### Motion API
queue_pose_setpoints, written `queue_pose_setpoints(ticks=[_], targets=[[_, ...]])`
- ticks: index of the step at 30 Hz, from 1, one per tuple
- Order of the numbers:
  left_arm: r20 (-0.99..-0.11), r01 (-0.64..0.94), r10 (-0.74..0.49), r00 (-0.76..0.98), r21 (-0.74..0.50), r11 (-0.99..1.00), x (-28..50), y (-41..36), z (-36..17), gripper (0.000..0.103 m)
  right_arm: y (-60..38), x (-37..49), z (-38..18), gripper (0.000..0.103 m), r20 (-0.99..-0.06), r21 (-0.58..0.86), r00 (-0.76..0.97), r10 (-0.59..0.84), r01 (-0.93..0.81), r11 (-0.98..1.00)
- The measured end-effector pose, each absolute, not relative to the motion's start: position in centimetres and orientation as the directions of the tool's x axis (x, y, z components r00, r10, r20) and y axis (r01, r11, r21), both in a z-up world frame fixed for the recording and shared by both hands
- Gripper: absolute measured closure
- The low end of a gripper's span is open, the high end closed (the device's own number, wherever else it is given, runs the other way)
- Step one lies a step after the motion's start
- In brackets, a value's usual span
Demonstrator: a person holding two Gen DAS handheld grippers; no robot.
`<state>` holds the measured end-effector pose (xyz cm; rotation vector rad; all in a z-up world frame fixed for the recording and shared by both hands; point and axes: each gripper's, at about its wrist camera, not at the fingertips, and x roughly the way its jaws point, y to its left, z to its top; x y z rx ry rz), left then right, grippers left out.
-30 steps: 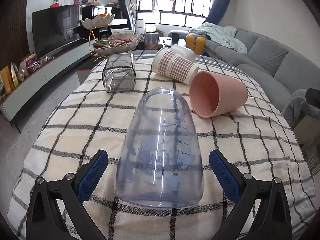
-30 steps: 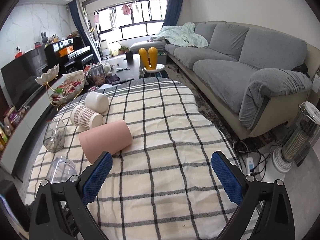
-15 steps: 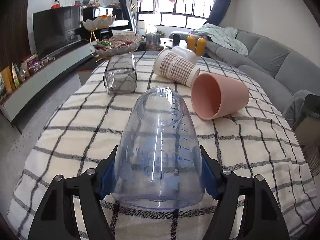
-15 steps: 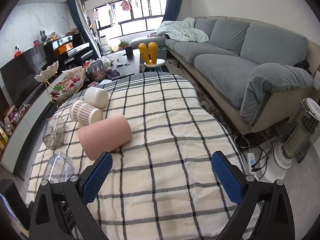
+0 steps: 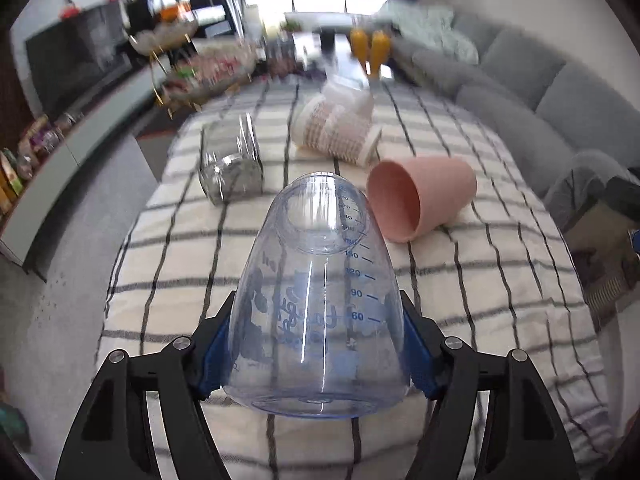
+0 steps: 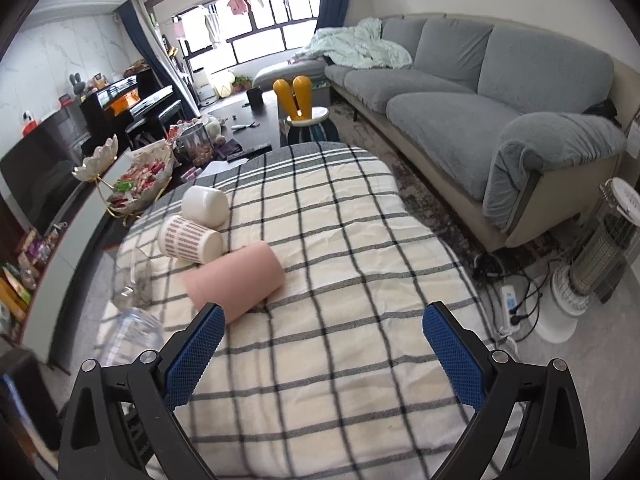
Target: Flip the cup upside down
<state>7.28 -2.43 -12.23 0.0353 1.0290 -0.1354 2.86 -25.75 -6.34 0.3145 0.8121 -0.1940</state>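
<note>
My left gripper [image 5: 316,354] is shut on a clear blue-tinted measuring cup [image 5: 316,304] with printed volume marks, its blue pads pressed on both sides near the base. The cup's mouth points away from me and it looks raised off the checked tablecloth [image 5: 480,292]. The same cup shows at the left edge of the right wrist view [image 6: 132,336]. My right gripper [image 6: 320,354] is open and empty above the near part of the table.
A pink cup [image 5: 420,200] lies on its side to the right of the held cup. A checked cup [image 5: 336,134], a white cup [image 6: 206,206] and a clear grey glass [image 5: 232,164] lie further back. A sofa [image 6: 480,92] stands on the right.
My left gripper closed on the clear measuring cup and has lifted it, the view now tilting down more. My right gripper stays open and has barely moved.
</note>
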Motion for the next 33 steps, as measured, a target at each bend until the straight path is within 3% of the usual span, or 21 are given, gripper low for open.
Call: queue_pose_setpoints(ticks=[6,12,17,22,33], targets=[[-0.967,0.213,-0.071,0.245,-0.018,0.977,10.0,-3.2,-10.8,0.031,-26.8,4.3,-5.8,0.003,-0.789,0.313,0.613,0.038,0.347,0.884],[-0.999,0.296,-0.026,-0.034,-0.035,0.955,12.6,-4.9,-10.7,0.031,-27.9,6.2,-6.3,0.003,-0.825,0.404,0.549,0.133,0.409,0.819],[-0.961,0.302,0.041,-0.272,-0.045,0.952,15.2,-5.5,-11.8,0.031,-28.4,8.1,-6.6,0.003,-0.831,0.462,0.519,0.201,0.442,0.769],[-0.905,0.344,0.138,-0.402,-0.010,0.939,17.9,-6.5,-12.8,0.031,-28.5,10.7,-7.9,0.003,-0.839,0.503,0.469,0.276,0.475,0.722],[-0.798,0.427,0.271,-0.538,0.019,0.904,21.8,-7.5,-17.2,0.031,-29.4,15.8,-12.4,0.003,-0.852,0.519,0.392,0.347,0.544,0.660]])
